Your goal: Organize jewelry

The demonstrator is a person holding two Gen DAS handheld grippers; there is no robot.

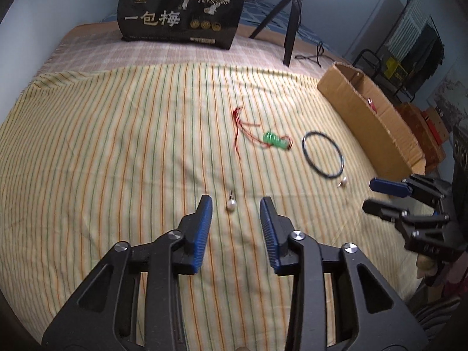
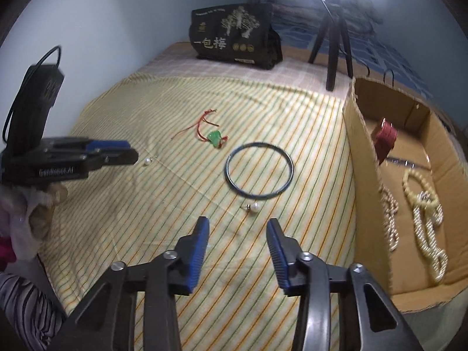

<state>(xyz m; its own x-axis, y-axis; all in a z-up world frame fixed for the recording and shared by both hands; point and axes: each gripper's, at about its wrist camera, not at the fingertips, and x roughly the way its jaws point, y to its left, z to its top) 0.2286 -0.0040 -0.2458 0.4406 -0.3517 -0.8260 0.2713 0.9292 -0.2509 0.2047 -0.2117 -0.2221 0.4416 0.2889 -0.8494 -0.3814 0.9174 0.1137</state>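
Note:
On the striped cloth lie a pearl earring (image 1: 230,204), a second pearl earring (image 1: 342,181), a dark bangle (image 1: 321,155) and a green pendant on a red cord (image 1: 275,140). My left gripper (image 1: 236,201) is open, its jaws either side of the first pearl, just short of it. My right gripper (image 2: 237,224) is open and empty, just short of the second pearl (image 2: 254,207); the bangle (image 2: 259,172) and pendant (image 2: 216,138) lie beyond. The left gripper (image 2: 130,150) shows near the first pearl (image 2: 147,161). The right gripper (image 1: 370,194) shows at the right.
A cardboard box (image 2: 368,181) at the right holds pearl necklaces (image 2: 424,222) and a red item (image 2: 385,137); it also shows in the left wrist view (image 1: 362,117). A black printed bag (image 1: 181,8) and a tripod (image 1: 289,32) stand at the back under a bright lamp.

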